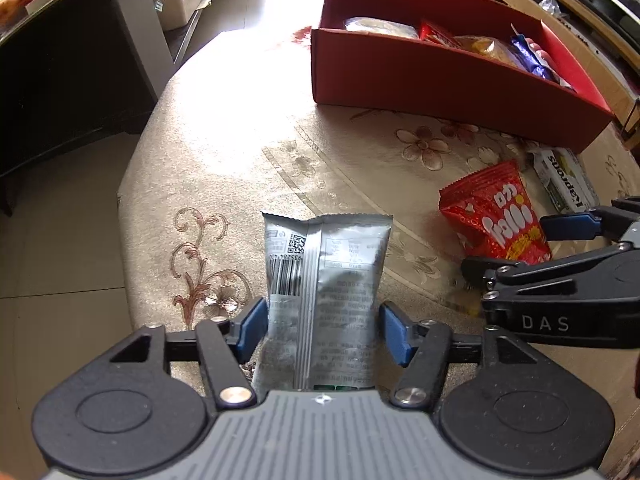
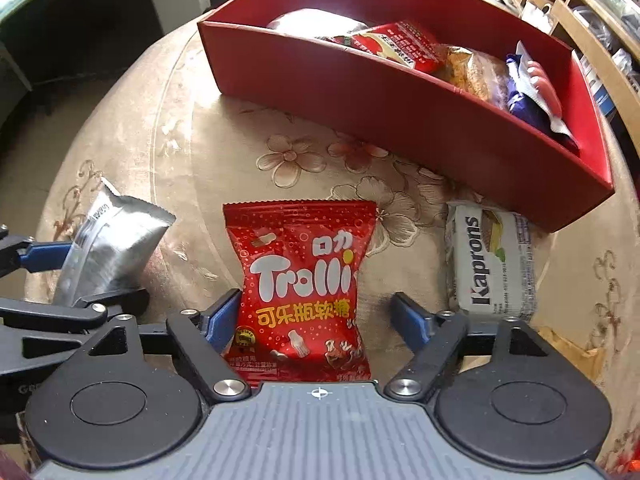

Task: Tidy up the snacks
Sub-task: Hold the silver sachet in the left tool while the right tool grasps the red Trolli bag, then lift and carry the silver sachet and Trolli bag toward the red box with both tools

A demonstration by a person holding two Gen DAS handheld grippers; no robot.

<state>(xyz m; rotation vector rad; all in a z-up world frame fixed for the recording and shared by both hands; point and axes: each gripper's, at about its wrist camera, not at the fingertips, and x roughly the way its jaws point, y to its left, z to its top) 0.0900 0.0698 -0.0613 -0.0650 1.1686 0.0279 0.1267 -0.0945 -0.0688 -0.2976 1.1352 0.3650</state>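
Left hand-held gripper (image 1: 324,330) spread around a silver foil snack packet (image 1: 326,280), right hand-held gripper (image 2: 316,316) spread around a red Trolli gummy bag (image 2: 304,280), open red cardboard box (image 2: 400,120) behind on the floral table (image 2: 200,160).

The silver foil snack packet's (image 1: 326,300) lower end is hidden behind the gripper body at bottom centre; the red Trolli gummy bag's (image 2: 304,292) bottom edge likewise; packets in the red cardboard box (image 2: 400,120) lie half concealed by its wall

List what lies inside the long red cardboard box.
Inside the red cardboard box: a pale clear-wrapped packet, a red packet, a golden-brown wrapped snack, a purple-and-red packet. Anything beneath them is hidden.
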